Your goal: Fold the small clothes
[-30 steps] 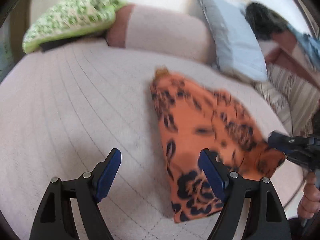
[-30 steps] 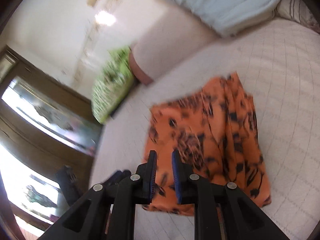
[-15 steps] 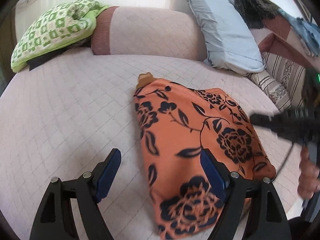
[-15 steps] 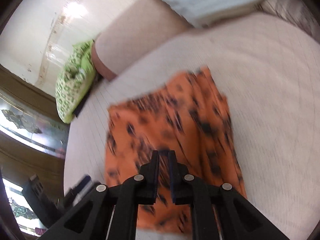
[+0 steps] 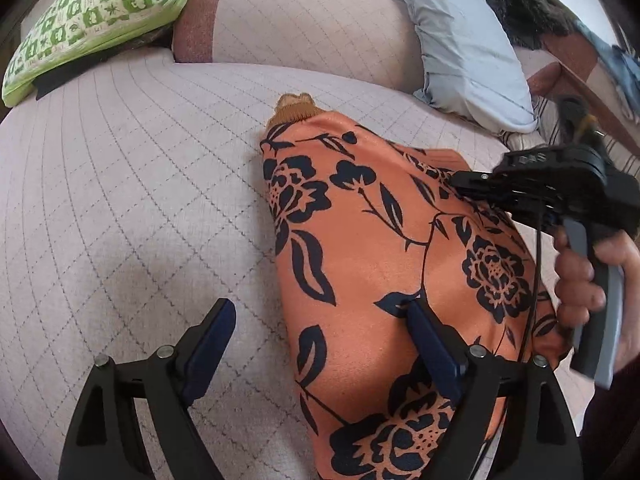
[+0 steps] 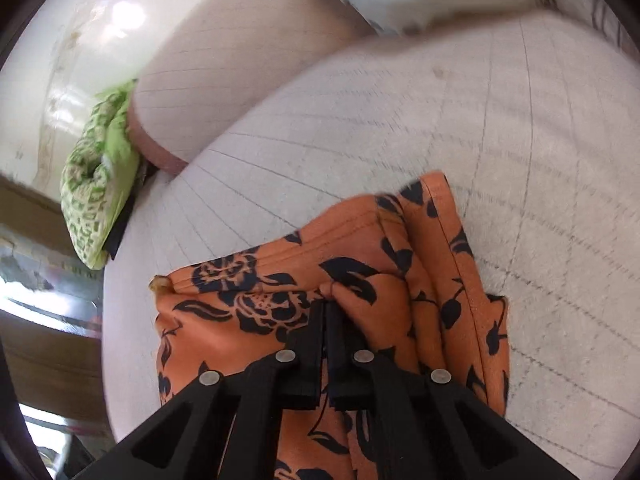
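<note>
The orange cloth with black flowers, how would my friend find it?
Look at the wide pale quilted bed. The orange garment lies on it, in front of the grey-blue pillow. It is the only orange thing there, with black flowers and leaves; the other pillow is green checked.

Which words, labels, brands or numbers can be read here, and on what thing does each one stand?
None reads with certainty.
Raised marking on the black plastic body of the right gripper: too small and blurred to read.
Green-and-white patterned pillow: shapes only, no letters.
Orange floral garment: no text.
</note>
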Tool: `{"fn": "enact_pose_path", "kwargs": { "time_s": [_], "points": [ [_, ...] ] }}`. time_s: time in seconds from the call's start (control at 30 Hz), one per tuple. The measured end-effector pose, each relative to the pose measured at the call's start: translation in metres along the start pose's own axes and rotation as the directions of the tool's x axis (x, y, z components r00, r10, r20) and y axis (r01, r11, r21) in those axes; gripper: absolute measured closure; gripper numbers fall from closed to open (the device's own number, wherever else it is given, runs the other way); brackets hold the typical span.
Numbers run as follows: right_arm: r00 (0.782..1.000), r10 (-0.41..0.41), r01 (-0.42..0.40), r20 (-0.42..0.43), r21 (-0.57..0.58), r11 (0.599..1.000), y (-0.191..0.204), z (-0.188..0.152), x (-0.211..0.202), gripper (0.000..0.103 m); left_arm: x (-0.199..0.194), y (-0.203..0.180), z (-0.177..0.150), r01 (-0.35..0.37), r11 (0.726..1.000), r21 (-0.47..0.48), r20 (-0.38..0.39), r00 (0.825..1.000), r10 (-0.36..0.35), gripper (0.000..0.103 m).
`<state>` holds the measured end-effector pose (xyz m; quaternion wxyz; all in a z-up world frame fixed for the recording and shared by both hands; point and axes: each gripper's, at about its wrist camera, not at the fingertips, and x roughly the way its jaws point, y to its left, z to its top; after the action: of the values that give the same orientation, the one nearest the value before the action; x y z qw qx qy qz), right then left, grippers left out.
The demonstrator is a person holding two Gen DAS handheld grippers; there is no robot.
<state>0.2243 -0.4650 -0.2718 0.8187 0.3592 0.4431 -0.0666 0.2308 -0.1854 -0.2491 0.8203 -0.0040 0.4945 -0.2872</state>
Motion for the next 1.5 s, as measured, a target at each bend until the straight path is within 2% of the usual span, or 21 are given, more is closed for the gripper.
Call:
{"fn": "enact_pose_path", "kwargs": {
  "time_s": [0.1, 0.17, 0.2, 0.23, 0.3, 0.33, 0.37, 0.43, 0.57, 0.67, 0.8, 0.93, 1.13, 1.23, 1.27, 1.4, 1.5],
  "points": [
    [0.997, 0.077, -0.075, 0.025, -0.059, 0.995, 0.014, -0.011, -0.019, 0.096, -0.008, -0.006, -0.002, -0.021, 0.999, 0.024, 0.034, 0.999, 0.02, 0.015],
    [0.99, 0.14, -0.137, 0.023, -0.101, 0.985, 0.03, -0.021, -0.027, 0.096, -0.011, -0.012, -0.005, -0.061, 0.996, 0.059, 0.047, 0.997, 0.058, 0.015],
    [0.989, 0.146, -0.142, 0.024, -0.125, 0.982, 0.037, -0.026, -0.028, 0.096, -0.011, -0.014, -0.007, -0.077, 0.995, 0.07, 0.052, 0.996, 0.074, 0.015],
    [0.991, 0.135, -0.131, 0.021, -0.154, 0.979, 0.044, -0.029, -0.028, 0.096, -0.011, -0.015, -0.009, -0.091, 0.993, 0.076, 0.055, 0.995, 0.087, 0.014],
    [0.999, 0.033, -0.031, 0.008, -0.194, 0.98, 0.048, -0.036, -0.018, 0.096, -0.008, -0.014, -0.011, -0.102, 0.993, 0.057, 0.059, 0.993, 0.099, 0.009],
    [1.0, -0.017, 0.014, -0.013, -0.19, 0.982, 0.043, -0.037, -0.007, 0.098, -0.004, -0.013, -0.009, -0.098, 0.994, 0.04, 0.051, 0.994, 0.096, 0.008],
    [0.998, -0.032, 0.023, -0.048, -0.17, 0.985, 0.033, -0.036, 0.007, 0.098, -0.004, -0.01, -0.01, -0.097, 0.995, 0.029, 0.044, 0.994, 0.096, 0.008],
    [0.999, 0.029, -0.035, -0.045, -0.126, 0.991, 0.024, -0.032, 0.012, 0.1, -0.002, -0.007, -0.01, -0.09, 0.996, 0.004, 0.035, 0.995, 0.09, 0.006],
    [0.999, 0.015, -0.018, -0.029, -0.133, 0.991, 0.028, -0.033, -0.004, 0.098, -0.003, -0.011, -0.004, -0.111, 0.994, -0.009, 0.024, 0.994, 0.111, 0.006],
    [1.0, 0.007, -0.008, -0.008, -0.156, 0.988, 0.026, -0.043, -0.024, 0.098, -0.011, -0.014, -0.001, -0.115, 0.993, 0.001, 0.059, 0.992, 0.114, 0.006],
    [0.999, 0.014, -0.006, 0.051, -0.158, 0.987, 0.016, -0.056, -0.063, 0.097, -0.024, -0.014, -0.001, -0.186, 0.983, 0.007, 0.128, 0.975, 0.183, 0.006],
    [0.996, -0.014, 0.028, 0.093, -0.153, 0.988, 0.009, -0.075, -0.09, 0.097, -0.032, -0.014, -0.003, -0.23, 0.973, 0.021, 0.154, 0.962, 0.224, 0.006],
    [0.996, -0.075, 0.081, 0.043, -0.154, 0.985, 0.007, -0.101, -0.09, 0.097, -0.043, -0.018, -0.007, -0.245, 0.969, 0.047, 0.174, 0.957, 0.233, 0.006],
    [0.991, -0.134, 0.13, -0.02, -0.146, 0.981, -0.002, -0.11, -0.071, 0.097, -0.041, -0.022, -0.008, -0.259, 0.964, 0.064, 0.169, 0.955, 0.245, 0.006],
    [0.99, -0.131, 0.123, -0.059, -0.132, 0.984, -0.008, -0.112, -0.062, 0.097, -0.04, -0.023, -0.009, -0.263, 0.962, 0.069, 0.164, 0.955, 0.249, 0.006],
    [0.991, -0.118, 0.109, -0.061, -0.137, 0.985, -0.011, -0.112, -0.059, 0.097, -0.029, -0.027, -0.009, -0.291, 0.953, 0.087, 0.135, 0.951, 0.279, 0.006],
    [0.995, -0.076, 0.068, -0.07, -0.109, 0.992, -0.019, -0.111, -0.058, 0.097, -0.016, -0.029, -0.009, -0.298, 0.95, 0.096, 0.106, 0.952, 0.288, 0.006]
  ]
}}
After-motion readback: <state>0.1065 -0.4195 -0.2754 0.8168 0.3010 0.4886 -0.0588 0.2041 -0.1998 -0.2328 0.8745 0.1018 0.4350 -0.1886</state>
